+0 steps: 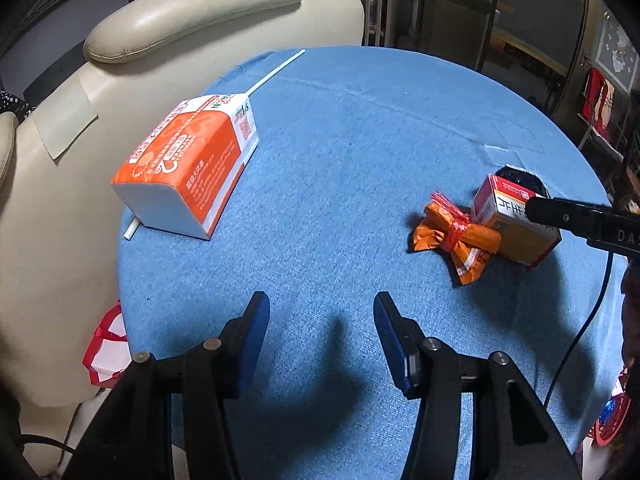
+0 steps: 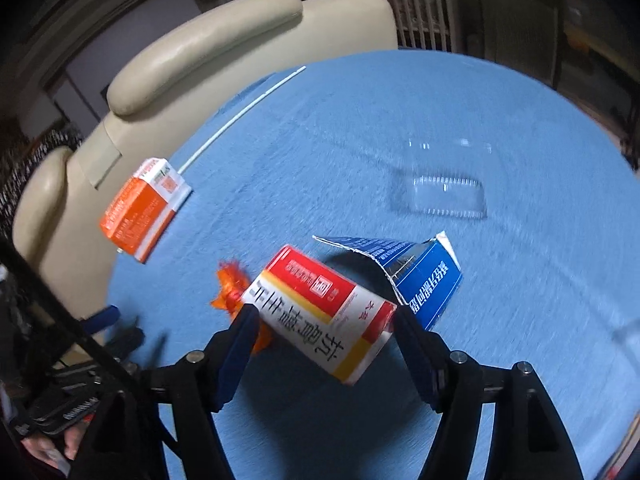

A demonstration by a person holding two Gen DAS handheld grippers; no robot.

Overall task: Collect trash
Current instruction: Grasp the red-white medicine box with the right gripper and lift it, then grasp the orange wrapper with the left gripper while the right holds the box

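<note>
On the round blue-clothed table (image 1: 360, 128) lie an orange tissue box (image 1: 184, 160) (image 2: 144, 208), a crumpled orange wrapper (image 1: 452, 236) (image 2: 230, 284) and a red, white and yellow medicine box (image 1: 520, 240) (image 2: 320, 304). A torn blue carton (image 2: 424, 276) lies just behind the medicine box. My right gripper (image 2: 325, 314) is open, and the medicine box sits slantwise between its blue pads, close to both. One of its fingers (image 1: 560, 214) shows over that box in the left wrist view. My left gripper (image 1: 322, 304) hangs open and empty above bare cloth near the front.
A thin white stick (image 1: 276, 70) (image 2: 240, 112) runs under the tissue box towards the far edge. A clear plastic tray (image 2: 444, 196) lies at the back right. A cream armchair (image 1: 160, 40) stands against the table's left side, with a red and white bag (image 1: 106, 344) below.
</note>
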